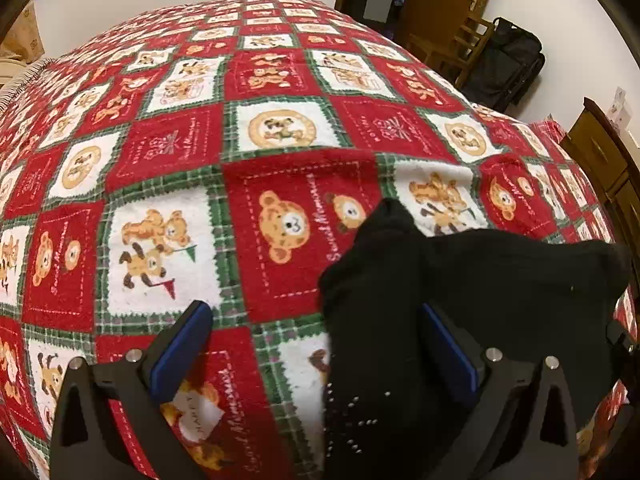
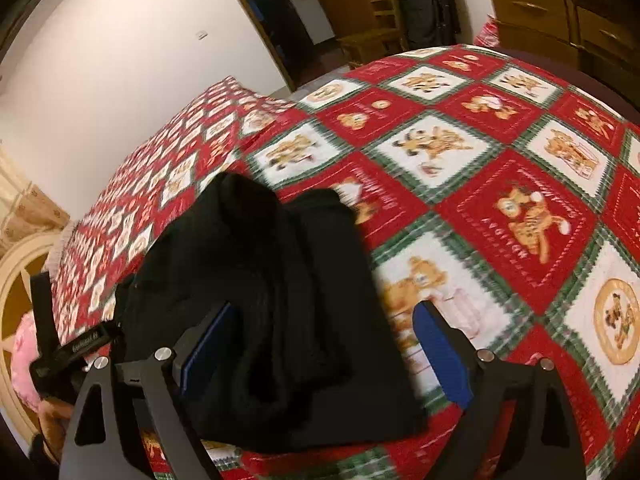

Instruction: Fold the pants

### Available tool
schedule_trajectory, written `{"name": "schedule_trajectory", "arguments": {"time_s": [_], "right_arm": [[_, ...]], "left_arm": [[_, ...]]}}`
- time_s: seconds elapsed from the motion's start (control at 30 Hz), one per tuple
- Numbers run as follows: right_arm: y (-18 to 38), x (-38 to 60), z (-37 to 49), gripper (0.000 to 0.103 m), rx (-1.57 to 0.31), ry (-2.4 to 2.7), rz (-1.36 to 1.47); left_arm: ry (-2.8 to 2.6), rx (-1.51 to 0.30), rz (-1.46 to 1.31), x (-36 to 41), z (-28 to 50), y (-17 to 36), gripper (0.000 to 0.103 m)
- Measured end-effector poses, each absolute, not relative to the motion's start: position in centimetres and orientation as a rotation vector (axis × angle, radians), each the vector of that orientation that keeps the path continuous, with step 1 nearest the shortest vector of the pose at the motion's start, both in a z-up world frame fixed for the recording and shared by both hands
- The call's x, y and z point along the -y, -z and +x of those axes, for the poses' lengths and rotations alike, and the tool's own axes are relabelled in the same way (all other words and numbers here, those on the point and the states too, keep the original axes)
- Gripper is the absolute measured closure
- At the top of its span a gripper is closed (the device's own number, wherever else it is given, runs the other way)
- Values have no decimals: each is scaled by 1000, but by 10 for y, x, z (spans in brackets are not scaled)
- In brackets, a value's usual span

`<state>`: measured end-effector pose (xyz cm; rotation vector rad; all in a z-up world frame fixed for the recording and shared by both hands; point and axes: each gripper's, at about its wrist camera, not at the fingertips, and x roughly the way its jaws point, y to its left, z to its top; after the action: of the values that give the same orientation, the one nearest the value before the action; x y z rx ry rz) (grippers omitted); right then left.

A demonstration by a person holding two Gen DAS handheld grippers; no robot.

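Claws first: had the right claw (image 2: 326,308) spread wide and let go, pinching nothing. Found the black pants (image 2: 280,260) right under it, bunched between its fingers and running on a bit past the tips, hugging the left finger more than the right one. Same deal with the left claw (image 1: 314,312): wide open, nothing clamped, with the pants (image 1: 480,280) lying under its right finger and spilling off to that side. Saw only bare teddy-bear blanket (image 1: 280,80) under its left finger and out ahead of it.

Looked pretty far along, honestly. Already doubled over into a short thick stack, with a couple of layers and a rolled ridge showing from the right claw's side. Not super tidy though: one corner poked up past the left claw's tips, and the top layer sat lumpy. Probably just needed a last fold or some flattening and squaring up. Couldn't tell where the waistband or the cuffs ended up.
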<state>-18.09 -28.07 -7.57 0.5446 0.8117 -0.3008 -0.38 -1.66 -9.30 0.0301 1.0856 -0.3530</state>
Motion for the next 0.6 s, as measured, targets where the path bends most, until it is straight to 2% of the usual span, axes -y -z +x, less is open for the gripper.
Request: {"name": "schedule_trajectory", "arguments": {"time_s": [0.07, 0.13, 0.2, 0.23, 0.27, 0.3, 0.47, 0.6], "right_arm": [[75, 270, -175, 12, -831, 287, 496], [75, 266, -172, 19, -836, 285, 476], [73, 266, -174, 43, -824, 248, 482], [69, 263, -176, 50, -820, 236, 456], [63, 261, -182, 66, -812, 212, 436], [61, 263, -188, 71, -809, 192, 449], [66, 279, -218, 74, -785, 177, 538], [72, 284, -225, 74, -755, 165, 611]], "left_arm": [[352, -1093, 18, 18, -3, 93, 0], [360, -1097, 21, 18, -4, 93, 0], [382, -1100, 20, 16, -4, 93, 0], [400, -1100, 23, 15, -4, 93, 0], [421, -1102, 19, 13, -4, 93, 0], [434, -1105, 8, 11, -2, 93, 0], [504, -1136, -112, -6, 4, 88, 0], [497, -1130, -64, 5, 1, 88, 0]]}}
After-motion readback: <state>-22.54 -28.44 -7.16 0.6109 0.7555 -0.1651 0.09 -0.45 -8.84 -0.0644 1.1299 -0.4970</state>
